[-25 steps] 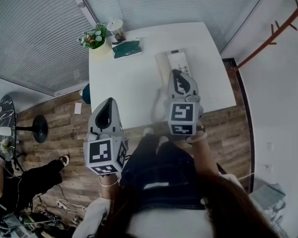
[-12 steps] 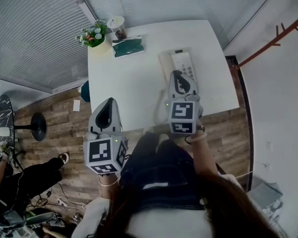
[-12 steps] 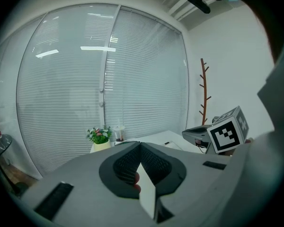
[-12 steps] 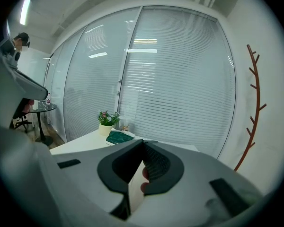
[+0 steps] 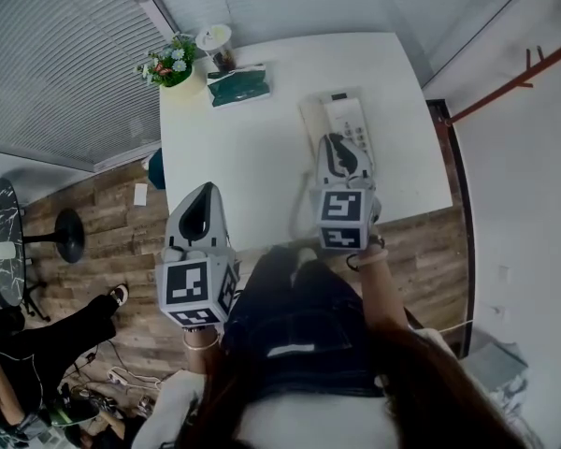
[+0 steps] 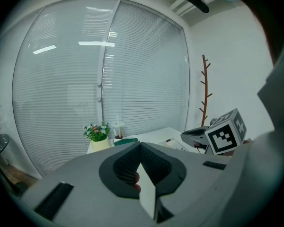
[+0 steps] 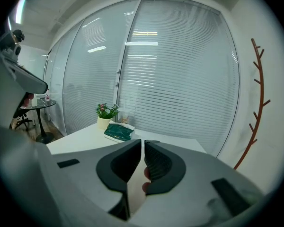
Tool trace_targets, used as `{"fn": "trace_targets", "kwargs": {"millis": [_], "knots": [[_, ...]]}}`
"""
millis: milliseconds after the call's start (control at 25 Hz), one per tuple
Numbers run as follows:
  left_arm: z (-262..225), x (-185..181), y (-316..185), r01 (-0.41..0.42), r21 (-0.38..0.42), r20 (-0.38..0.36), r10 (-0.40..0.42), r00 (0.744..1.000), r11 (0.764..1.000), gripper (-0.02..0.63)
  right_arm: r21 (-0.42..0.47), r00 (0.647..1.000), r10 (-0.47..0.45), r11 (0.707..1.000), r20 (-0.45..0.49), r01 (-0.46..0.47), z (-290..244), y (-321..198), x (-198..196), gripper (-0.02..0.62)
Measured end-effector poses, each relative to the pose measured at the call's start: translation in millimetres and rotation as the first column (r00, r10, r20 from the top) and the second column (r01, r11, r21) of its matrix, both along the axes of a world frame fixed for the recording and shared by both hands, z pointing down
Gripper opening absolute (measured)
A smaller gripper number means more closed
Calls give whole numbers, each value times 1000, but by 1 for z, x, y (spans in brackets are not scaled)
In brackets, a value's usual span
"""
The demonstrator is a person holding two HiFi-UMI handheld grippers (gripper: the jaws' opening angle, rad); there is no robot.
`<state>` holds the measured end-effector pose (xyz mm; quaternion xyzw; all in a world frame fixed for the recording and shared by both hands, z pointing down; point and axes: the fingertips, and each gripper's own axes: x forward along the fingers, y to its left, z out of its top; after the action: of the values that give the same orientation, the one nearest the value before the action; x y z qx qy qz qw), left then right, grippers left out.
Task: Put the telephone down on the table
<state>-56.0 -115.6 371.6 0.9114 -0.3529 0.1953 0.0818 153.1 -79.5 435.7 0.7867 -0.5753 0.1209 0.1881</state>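
Note:
The white telephone [image 5: 344,118] lies on the right part of the white table [image 5: 252,157], its handset along its left side. My right gripper [image 5: 335,140] hangs over the telephone's near end. Its jaws are opening: only a narrow slit [image 7: 143,143] shows between them, with nothing in it. My left gripper [image 5: 204,191] is off the table's front left corner, above the wooden floor. Its jaws are shut and empty [image 6: 140,145]. In the left gripper view the right gripper's marker cube [image 6: 226,131] shows at the right, and the telephone [image 6: 173,142] beyond it.
At the table's far left corner stand a potted plant [image 5: 171,64] and a cup [image 5: 215,43], with a green packet [image 5: 238,84] beside them. Window blinds run behind the table. A coat rack [image 5: 514,82] stands at the right. A person sits on the floor at the left [image 5: 56,330].
The head view has drifted, so the table sits a little lower in the picture. Both grippers keep nearly the same places.

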Motion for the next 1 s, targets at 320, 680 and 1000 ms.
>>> {"fn": "trace_targets", "kwargs": {"millis": [320, 680, 1000], "knots": [[10, 9, -9, -9, -24, 20, 9, 1000, 1000, 0, -42, 999, -12, 999, 30, 13, 20, -11, 7, 77], [17, 19, -15, -24, -39, 40, 26, 999, 999, 0, -91, 999, -26, 995, 42, 29, 41, -18, 9, 123], [23, 24, -18, -36, -49, 60, 39, 997, 998, 0, -129, 998, -29, 991, 59, 36, 59, -20, 12, 173]]}}
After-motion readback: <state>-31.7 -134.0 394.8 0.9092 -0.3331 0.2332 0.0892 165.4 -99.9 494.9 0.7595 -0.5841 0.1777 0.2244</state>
